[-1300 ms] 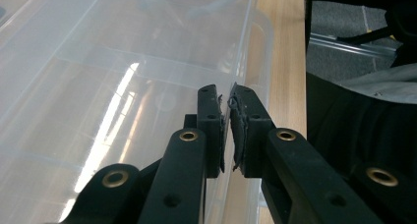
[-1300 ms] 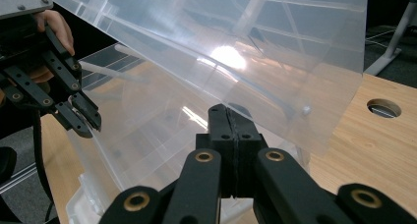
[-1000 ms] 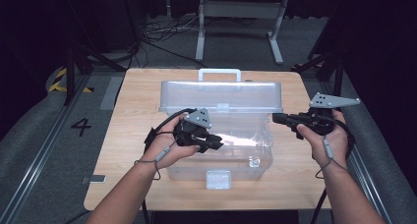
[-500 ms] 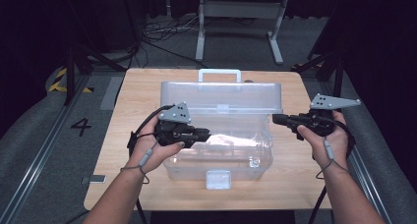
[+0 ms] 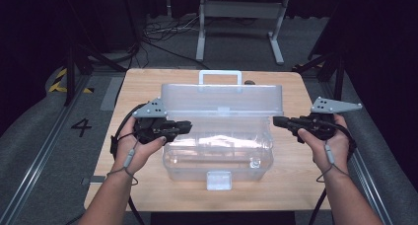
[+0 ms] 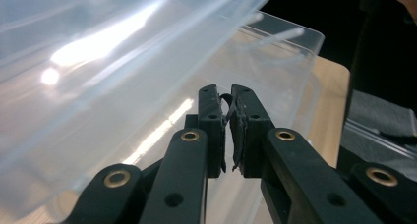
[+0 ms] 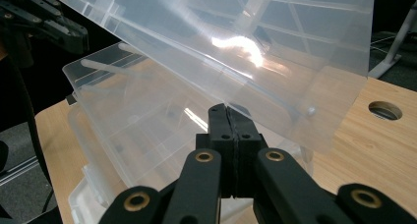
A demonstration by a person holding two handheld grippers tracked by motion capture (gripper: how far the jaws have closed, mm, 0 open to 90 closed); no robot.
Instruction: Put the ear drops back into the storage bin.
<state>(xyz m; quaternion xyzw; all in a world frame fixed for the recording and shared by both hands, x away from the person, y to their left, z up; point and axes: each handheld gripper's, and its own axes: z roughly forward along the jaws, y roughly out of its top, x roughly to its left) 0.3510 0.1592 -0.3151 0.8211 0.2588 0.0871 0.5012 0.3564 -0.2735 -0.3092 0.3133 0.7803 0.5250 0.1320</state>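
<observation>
A clear plastic toolbox [image 5: 217, 153] stands in the middle of the wooden table [image 5: 143, 87], its lid [image 5: 222, 99] raised upright with a white handle [image 5: 220, 77] on top. My left gripper [image 5: 189, 127] lies level at the box's left end, pointing right over the rim. Its jaws [image 6: 227, 92] have just been closing and stand almost together, with nothing between them, below the slanting lid [image 6: 98, 62]. My right gripper [image 5: 276, 120] points left at the box's right end, shut and empty [image 7: 227, 109], just short of the lid's edge [image 7: 255, 52].
A white latch [image 5: 219, 179] sits on the box's front wall. A round hole [image 7: 385, 110] is in the tabletop behind the box. Dark floor, cables and a metal stand [image 5: 241, 10] lie beyond the table's far edge. Bare wood flanks the box on both sides.
My left hand has drawn its gripper leftward from over the box's inside to its left end. The right hand and the box have stayed put.
</observation>
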